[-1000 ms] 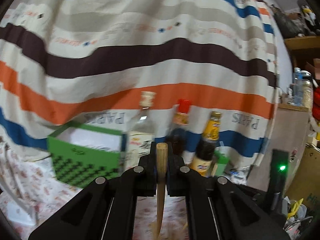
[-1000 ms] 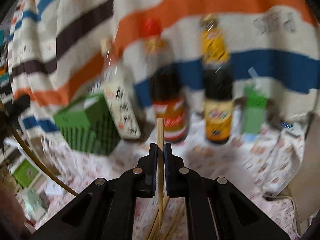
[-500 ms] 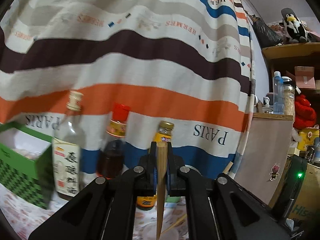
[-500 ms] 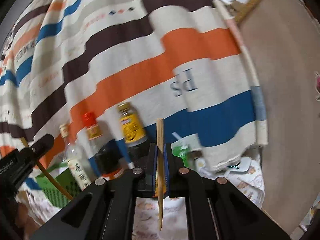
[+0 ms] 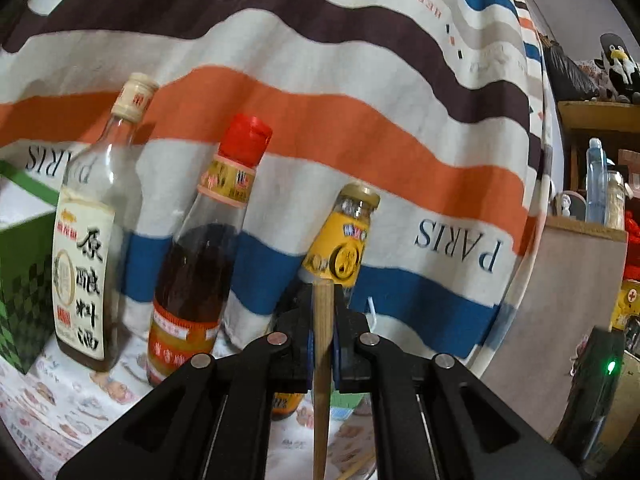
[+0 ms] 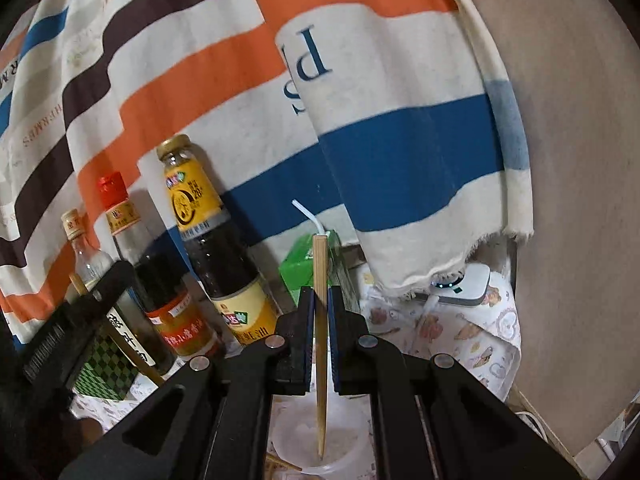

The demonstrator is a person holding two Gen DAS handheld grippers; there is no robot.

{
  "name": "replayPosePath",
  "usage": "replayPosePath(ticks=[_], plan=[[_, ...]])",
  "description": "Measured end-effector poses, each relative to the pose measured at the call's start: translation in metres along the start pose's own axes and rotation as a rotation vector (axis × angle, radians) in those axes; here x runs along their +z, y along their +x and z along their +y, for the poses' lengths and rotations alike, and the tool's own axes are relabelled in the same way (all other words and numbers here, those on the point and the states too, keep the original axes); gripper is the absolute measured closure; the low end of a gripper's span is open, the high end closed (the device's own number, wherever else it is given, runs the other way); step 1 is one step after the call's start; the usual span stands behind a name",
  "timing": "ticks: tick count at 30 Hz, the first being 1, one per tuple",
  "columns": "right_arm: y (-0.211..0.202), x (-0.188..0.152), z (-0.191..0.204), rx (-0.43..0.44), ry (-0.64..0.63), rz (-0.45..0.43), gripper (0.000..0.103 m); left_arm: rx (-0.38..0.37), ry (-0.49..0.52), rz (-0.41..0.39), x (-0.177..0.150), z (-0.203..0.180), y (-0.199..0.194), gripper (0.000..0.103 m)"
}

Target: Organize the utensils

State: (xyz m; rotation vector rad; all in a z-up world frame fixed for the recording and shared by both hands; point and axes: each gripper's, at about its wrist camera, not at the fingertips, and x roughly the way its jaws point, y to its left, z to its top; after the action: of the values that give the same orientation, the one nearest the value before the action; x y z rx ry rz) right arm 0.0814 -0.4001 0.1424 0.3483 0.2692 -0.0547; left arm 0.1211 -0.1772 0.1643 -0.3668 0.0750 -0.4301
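Observation:
My left gripper [image 5: 322, 308] is shut on a round wooden chopstick [image 5: 321, 380] that hangs point down. My right gripper [image 6: 320, 300] is shut on a square bamboo chopstick [image 6: 320, 344]; its tip hangs over a clear plastic cup [image 6: 340, 456] on the table below. Loose chopsticks [image 6: 280, 465] lie beside the cup. The left gripper with its chopstick also shows in the right wrist view [image 6: 86, 292], at the far left.
Three sauce bottles stand in a row against a striped cloth: clear [image 5: 94, 240], red-capped [image 5: 196, 280], yellow-labelled [image 5: 344, 252]. A green box [image 5: 20, 292] stands left, a green drink carton [image 6: 304, 268] with a straw behind. A white device [image 6: 464, 286] lies right, beside a brown board [image 6: 568, 200].
Both grippers swung right and closer to the bottles, still holding their chopsticks. The right chopstick now hangs over the plastic cup.

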Motion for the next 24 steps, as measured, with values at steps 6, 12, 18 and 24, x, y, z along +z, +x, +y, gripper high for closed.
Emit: replayPosePath(ticks=[6, 12, 18, 24], plan=[[0.022, -0.008, -0.007, -0.042, 0.024, 0.098, 0.095, 0.098, 0.113, -0.033, -0.016, -0.004, 0.011, 0.098], [0.039, -0.015, -0.018, -0.053, 0.013, 0.161, 0.095, 0.113, 0.1, 0.092, -0.048, 0.007, 0.033, 0.098], [0.052, -0.024, -0.026, -0.014, 0.081, 0.229, 0.095, 0.139, 0.08, 0.177, -0.057, 0.01, 0.048, 0.098], [0.066, -0.033, -0.028, -0.042, 0.089, 0.285, 0.095, 0.137, 0.074, 0.248, -0.046, 0.02, 0.049, 0.082]])
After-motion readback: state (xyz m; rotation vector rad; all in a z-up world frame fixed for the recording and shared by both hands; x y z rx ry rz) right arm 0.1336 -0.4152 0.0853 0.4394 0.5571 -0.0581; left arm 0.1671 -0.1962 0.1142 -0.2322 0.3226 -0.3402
